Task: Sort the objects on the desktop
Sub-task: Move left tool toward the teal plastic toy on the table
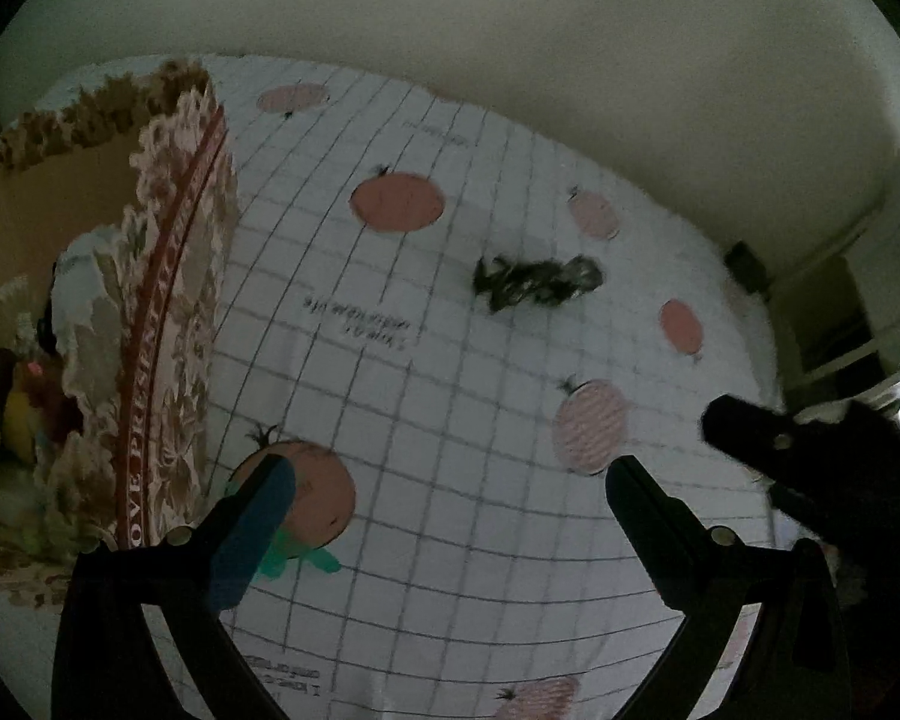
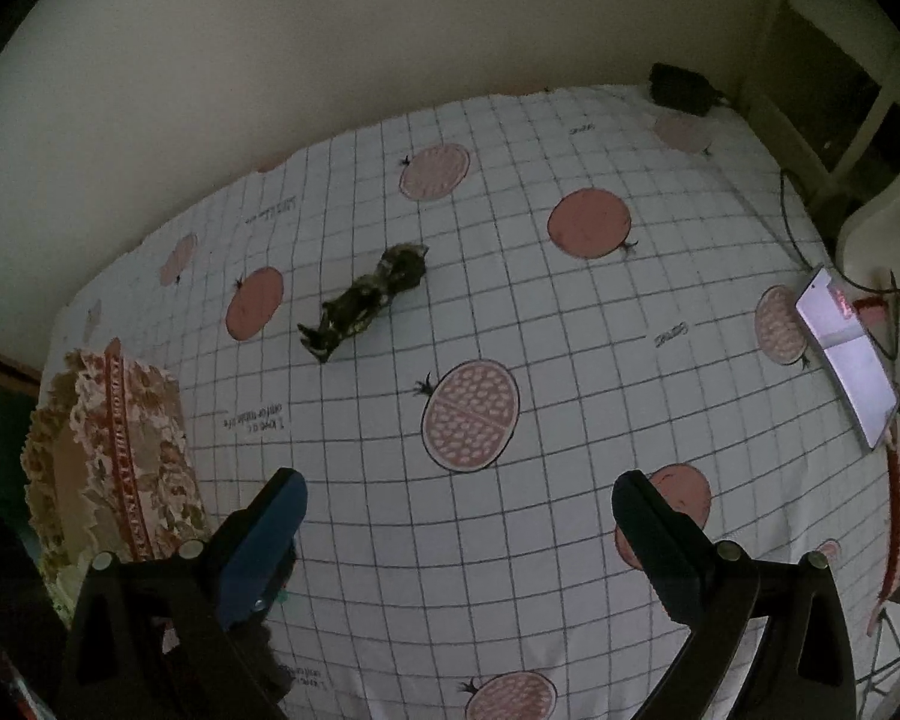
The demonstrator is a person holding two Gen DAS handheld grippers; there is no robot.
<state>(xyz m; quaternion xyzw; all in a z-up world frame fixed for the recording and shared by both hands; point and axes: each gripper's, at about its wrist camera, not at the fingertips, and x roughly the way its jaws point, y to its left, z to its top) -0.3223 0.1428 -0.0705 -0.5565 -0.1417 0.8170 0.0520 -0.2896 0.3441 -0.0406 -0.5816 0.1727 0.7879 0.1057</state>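
Scrunchie point(image 2: 366, 300) untouched, both claws wide, empty

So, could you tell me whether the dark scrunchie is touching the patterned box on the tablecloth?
Apart. In the right wrist view the dark scrunchie lies in the open, with several bare grid squares of tablecloth between it and the patterned box.

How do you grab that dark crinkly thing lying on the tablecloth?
Probably at its narrow middle, coming straight down from above. The dark crumpled wrapper lies flat and elongated on the checked tablecloth, nothing touching it, so fingers should straddle its short width. Both the right gripper and the left gripper are open.
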